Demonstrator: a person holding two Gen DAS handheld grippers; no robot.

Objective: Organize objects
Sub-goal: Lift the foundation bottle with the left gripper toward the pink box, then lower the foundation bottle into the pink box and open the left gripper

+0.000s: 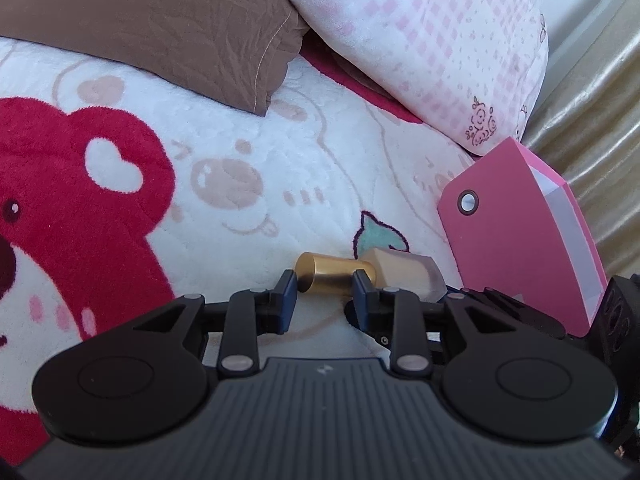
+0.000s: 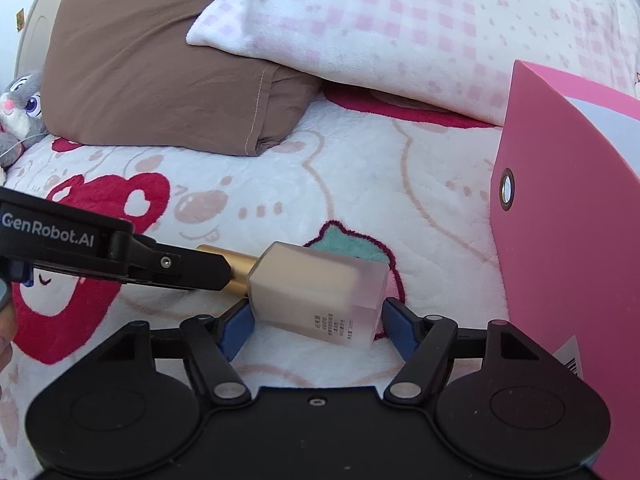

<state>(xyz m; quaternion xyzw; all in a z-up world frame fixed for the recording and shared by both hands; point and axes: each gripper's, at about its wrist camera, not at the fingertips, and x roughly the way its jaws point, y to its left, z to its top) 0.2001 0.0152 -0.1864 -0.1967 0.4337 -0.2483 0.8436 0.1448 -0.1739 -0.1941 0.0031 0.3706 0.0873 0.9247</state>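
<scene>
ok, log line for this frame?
left tool: shut on gold cap | right tool: open around bottle | pink box: right, on blanket

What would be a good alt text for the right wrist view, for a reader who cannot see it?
A frosted beige bottle with a gold cap lies on a bear-print blanket between the right tongs' blue pads, while the left tongs reach in and grip the cap. A pink box stands at the right.
</scene>
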